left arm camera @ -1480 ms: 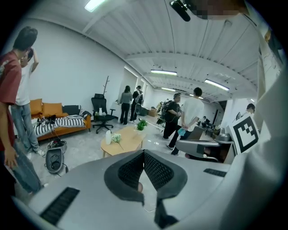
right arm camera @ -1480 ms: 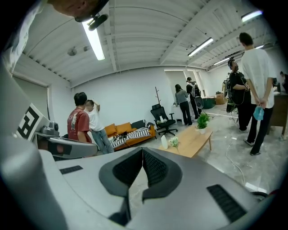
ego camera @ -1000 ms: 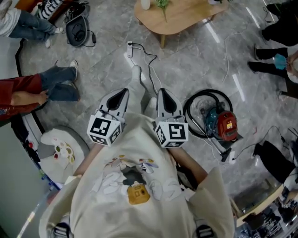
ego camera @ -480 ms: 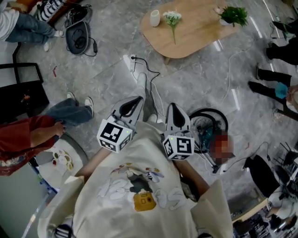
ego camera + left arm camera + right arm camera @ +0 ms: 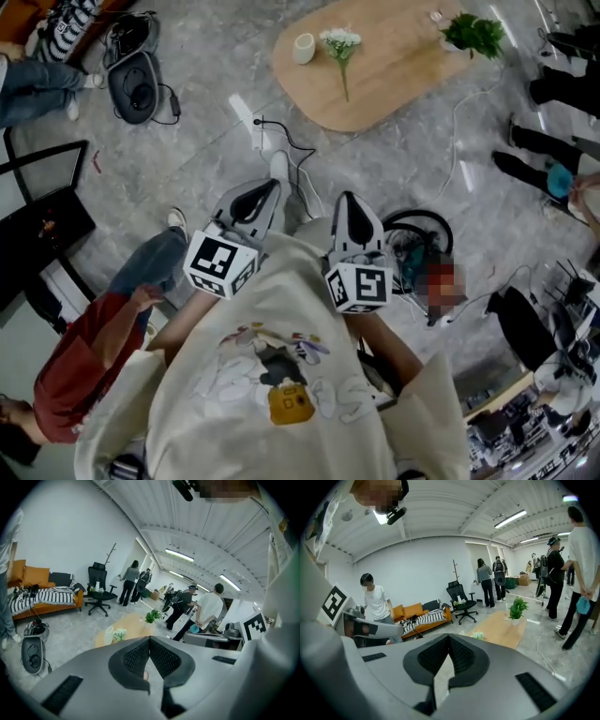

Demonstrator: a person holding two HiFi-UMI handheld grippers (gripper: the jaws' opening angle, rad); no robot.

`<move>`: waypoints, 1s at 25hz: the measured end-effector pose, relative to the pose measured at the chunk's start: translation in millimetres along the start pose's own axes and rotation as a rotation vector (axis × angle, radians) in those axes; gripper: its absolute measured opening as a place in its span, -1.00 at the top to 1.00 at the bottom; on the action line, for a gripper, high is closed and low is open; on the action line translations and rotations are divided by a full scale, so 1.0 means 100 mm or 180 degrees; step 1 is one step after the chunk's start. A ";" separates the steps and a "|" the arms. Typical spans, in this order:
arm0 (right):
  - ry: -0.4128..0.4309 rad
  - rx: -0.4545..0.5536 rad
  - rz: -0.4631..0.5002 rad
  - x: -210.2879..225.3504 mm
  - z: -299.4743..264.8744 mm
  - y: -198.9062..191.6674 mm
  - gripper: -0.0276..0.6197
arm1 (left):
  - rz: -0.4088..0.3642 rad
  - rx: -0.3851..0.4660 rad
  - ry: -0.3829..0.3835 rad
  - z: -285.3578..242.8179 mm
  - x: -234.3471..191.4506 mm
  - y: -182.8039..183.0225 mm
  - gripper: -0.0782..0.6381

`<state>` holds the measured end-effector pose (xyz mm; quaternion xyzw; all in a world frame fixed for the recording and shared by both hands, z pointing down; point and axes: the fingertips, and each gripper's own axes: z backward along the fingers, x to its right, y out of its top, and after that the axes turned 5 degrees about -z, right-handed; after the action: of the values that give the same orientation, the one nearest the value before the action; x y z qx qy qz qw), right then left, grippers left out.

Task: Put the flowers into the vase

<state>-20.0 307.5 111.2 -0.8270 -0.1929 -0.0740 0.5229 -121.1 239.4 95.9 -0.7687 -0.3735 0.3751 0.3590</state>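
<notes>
So both claws are clenched with nothing in them right now: the left gripper [image 5: 270, 186] and the right gripper [image 5: 346, 199] sit low in the middle of the head view, pads pressed together in their own views too. The flowers [image 5: 340, 45] lie flat on the wooden table [image 5: 403, 89] at the top of the frame, blooms just beside the little white vase [image 5: 303, 48], stem trailing towards us. We reckon it's a light bunch with a thin, bendy stem and small white heads that crush easily, so we'd pinch it gently partway down the stem, not near the blooms. The vase looks small and tippy, so steadying it with the other claw seems smart. A potted plant [image 5: 473, 34] sits at the table's far right, well apart. On the floor between us and the table there's a power strip [image 5: 245, 113] with a black cable [image 5: 286, 142], plus a coiled hose [image 5: 419, 246] to the right, and a seated person in red [image 5: 84, 361] at lower left, so we'd watch our feet.
</notes>
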 end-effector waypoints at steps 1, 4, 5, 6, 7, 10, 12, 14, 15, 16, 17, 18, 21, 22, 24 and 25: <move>-0.0026 0.0019 0.0010 0.00 -0.05 0.05 0.90 | -0.0013 0.0008 -0.0026 -0.04 -0.06 0.04 0.76; -0.0079 0.0030 0.0057 0.03 -0.11 0.17 0.90 | -0.0036 0.0034 -0.0069 -0.14 -0.15 0.16 0.76; -0.0091 0.0028 0.0066 0.05 -0.12 0.21 0.90 | -0.0038 0.0045 -0.0070 -0.16 -0.16 0.20 0.76; -0.0100 0.0030 0.0075 0.08 -0.13 0.26 0.90 | -0.0043 0.0053 -0.0066 -0.19 -0.17 0.25 0.76; -0.0103 0.0042 0.0082 0.11 -0.15 0.30 0.90 | -0.0051 0.0055 -0.0060 -0.23 -0.17 0.28 0.76; -0.0118 0.0070 0.0046 0.27 -0.22 0.40 0.90 | -0.0067 0.0031 -0.0032 -0.37 -0.15 0.36 0.76; -0.0097 0.0035 0.0004 0.38 -0.27 0.43 0.90 | -0.0065 -0.0002 0.0014 -0.46 -0.12 0.37 0.76; -0.0005 -0.0001 0.0017 0.49 -0.36 0.43 0.90 | -0.0076 -0.0036 0.0082 -0.57 -0.11 0.39 0.76; 0.0053 -0.0026 0.0037 0.54 -0.41 0.43 0.90 | -0.0081 -0.0048 0.0122 -0.63 -0.12 0.40 0.76; 0.0114 -0.0063 0.0058 0.58 -0.46 0.44 0.90 | -0.0074 -0.0058 0.0164 -0.69 -0.12 0.41 0.76; 0.0187 -0.0112 0.0082 0.62 -0.51 0.45 0.90 | -0.0053 -0.0065 0.0206 -0.74 -0.11 0.42 0.76; 0.0274 -0.0173 0.0108 0.66 -0.56 0.46 0.90 | -0.0029 -0.0072 0.0243 -0.79 -0.10 0.43 0.76; 0.0546 -0.0372 0.0156 0.77 -0.78 0.45 0.90 | -0.0014 -0.0104 0.0312 -1.03 -0.09 0.46 0.76; 0.0618 -0.0424 0.0170 0.82 -0.87 0.44 0.90 | -0.0012 -0.0112 0.0319 -1.13 -0.10 0.48 0.76; 0.0741 -0.0505 0.0230 0.92 -1.02 0.41 0.90 | -0.0001 -0.0131 0.0335 -1.31 -0.10 0.49 0.76; 0.0790 -0.0548 0.0261 0.96 -1.08 0.38 0.90 | 0.0007 -0.0145 0.0354 -1.38 -0.10 0.48 0.76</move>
<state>91.5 219.6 157.9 -0.8605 -0.0859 -0.1705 0.4724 5.6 171.4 122.9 -0.7967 -0.3606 0.3237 0.3612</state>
